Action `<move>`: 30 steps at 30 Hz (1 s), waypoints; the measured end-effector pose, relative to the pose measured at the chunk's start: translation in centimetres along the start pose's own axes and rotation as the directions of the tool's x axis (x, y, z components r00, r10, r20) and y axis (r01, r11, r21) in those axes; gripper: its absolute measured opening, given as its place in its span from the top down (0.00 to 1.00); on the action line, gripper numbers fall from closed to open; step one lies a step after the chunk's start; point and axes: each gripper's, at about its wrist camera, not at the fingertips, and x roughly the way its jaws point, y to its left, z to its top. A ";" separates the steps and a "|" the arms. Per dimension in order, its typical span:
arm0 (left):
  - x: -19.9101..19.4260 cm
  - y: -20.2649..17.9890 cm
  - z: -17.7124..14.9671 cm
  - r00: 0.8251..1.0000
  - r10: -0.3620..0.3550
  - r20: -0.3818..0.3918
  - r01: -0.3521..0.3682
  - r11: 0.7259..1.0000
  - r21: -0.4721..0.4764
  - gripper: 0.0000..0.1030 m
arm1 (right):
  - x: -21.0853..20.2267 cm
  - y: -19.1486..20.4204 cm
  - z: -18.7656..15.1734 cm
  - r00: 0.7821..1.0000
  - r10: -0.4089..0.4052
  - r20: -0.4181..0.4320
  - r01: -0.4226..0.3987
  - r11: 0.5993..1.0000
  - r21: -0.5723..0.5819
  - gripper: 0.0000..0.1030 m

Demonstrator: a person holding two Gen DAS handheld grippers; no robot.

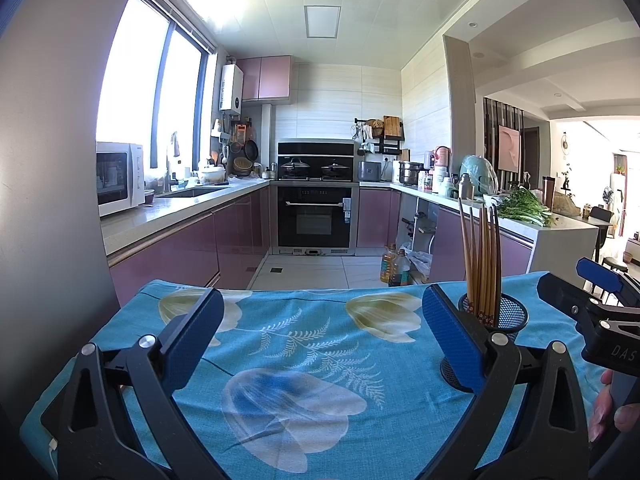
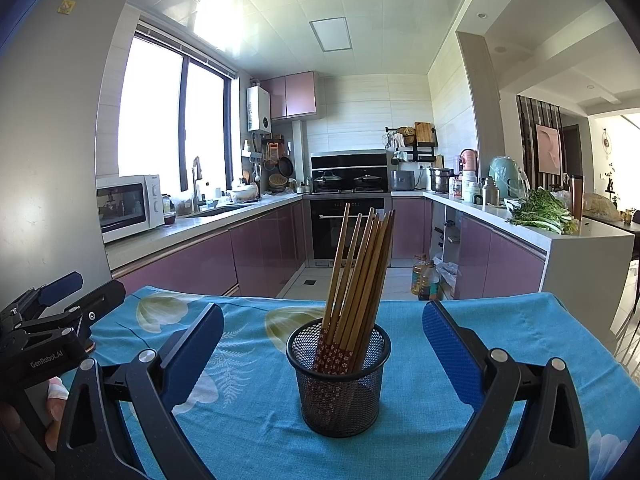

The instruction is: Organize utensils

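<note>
Right gripper and left gripper both gape empty; mesh cup w/ leaning chopsticks sits between right's fingers, and a clumsy squeeze could tip it.

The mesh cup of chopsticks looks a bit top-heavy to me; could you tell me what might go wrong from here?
The chopsticks lean to one side, well above the mesh cup, so a nudge from the open right gripper could tip it. The cup stands on a loose cloth that may slide if snagged.
</note>
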 end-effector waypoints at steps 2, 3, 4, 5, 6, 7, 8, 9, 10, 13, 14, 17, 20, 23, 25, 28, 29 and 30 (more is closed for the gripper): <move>0.0 0.0 0.0 1.000 0.000 0.000 0.000 1.000 -0.001 0.05 | 0.0 0.0 0.0 1.000 0.001 0.000 -0.001 1.000 0.000 0.06; 0.0 0.0 0.1 1.000 0.000 0.000 0.000 1.000 -0.001 0.05 | 0.0 0.0 0.0 1.000 -0.001 0.000 0.001 1.000 0.000 0.06; 0.0 0.0 0.0 1.000 0.000 0.000 0.000 1.000 -0.001 0.05 | 0.0 0.0 0.0 1.000 0.000 0.000 0.000 1.000 0.000 0.06; 0.0 0.0 0.1 1.000 0.000 0.000 0.000 1.000 0.000 0.05 | 0.0 0.0 0.0 1.000 0.001 0.000 -0.001 1.000 0.001 0.06; 0.0 0.0 0.0 1.000 -0.001 0.000 0.001 1.000 -0.001 0.05 | 0.0 0.0 0.0 1.000 0.001 0.000 -0.001 1.000 0.001 0.06; 0.0 0.0 0.0 1.000 -0.001 0.001 0.001 1.000 -0.001 0.05 | 0.0 0.0 0.0 1.000 0.000 0.001 0.000 1.000 0.001 0.06; 0.0 0.0 0.1 1.000 -0.001 0.001 0.001 1.000 0.000 0.05 | 0.0 0.0 0.0 1.000 0.001 0.000 -0.001 1.000 0.001 0.06; 0.0 0.0 0.0 1.000 -0.001 0.001 0.001 1.000 0.000 0.05 | 0.0 0.0 0.0 1.000 0.001 0.000 -0.001 1.000 0.001 0.06; 0.0 0.0 0.0 1.000 0.000 0.000 0.000 1.000 0.000 0.05 | 0.0 0.0 0.0 1.000 0.001 0.000 -0.001 1.000 0.001 0.06; 0.0 0.0 0.1 1.000 0.001 0.000 -0.001 1.000 0.000 0.05 | 0.0 0.0 0.0 1.000 0.000 0.001 0.000 1.000 0.000 0.06; 0.0 0.0 0.1 1.000 0.001 0.000 -0.001 1.000 0.000 0.05 | 0.0 0.0 0.0 1.000 0.000 0.001 0.000 1.000 0.001 0.06; 0.1 0.0 -0.1 1.000 0.001 0.000 -0.001 1.000 -0.001 0.05 | 0.0 0.0 0.0 1.000 0.001 0.000 -0.001 1.000 0.001 0.06; 0.1 0.0 -0.2 1.000 0.000 0.000 0.000 1.000 -0.001 0.05 | 0.0 0.0 0.0 1.000 0.001 0.001 -0.001 1.000 0.001 0.06; 0.1 0.0 -0.3 1.000 0.000 -0.001 0.000 1.000 -0.002 0.05 | 0.0 0.0 0.0 1.000 0.002 0.001 -0.002 1.000 -0.001 0.06; 0.1 0.0 -0.3 1.000 0.002 0.000 -0.002 1.000 -0.001 0.05 | 0.0 0.1 0.1 1.000 0.002 0.001 -0.002 1.000 -0.001 0.06; 0.1 0.0 -0.2 1.000 0.001 -0.001 -0.001 1.000 -0.001 0.05 | 0.0 0.1 0.2 1.000 0.003 0.001 -0.003 1.000 -0.001 0.06; 0.1 0.0 -0.2 1.000 0.000 0.000 0.000 1.000 -0.002 0.05 | 0.0 0.0 0.1 1.000 0.002 0.001 -0.002 1.000 -0.002 0.06; 0.1 0.0 -0.3 1.000 -0.001 -0.002 0.001 1.000 -0.002 0.05 | 0.0 0.0 0.1 1.000 0.003 0.000 -0.003 1.000 -0.001 0.06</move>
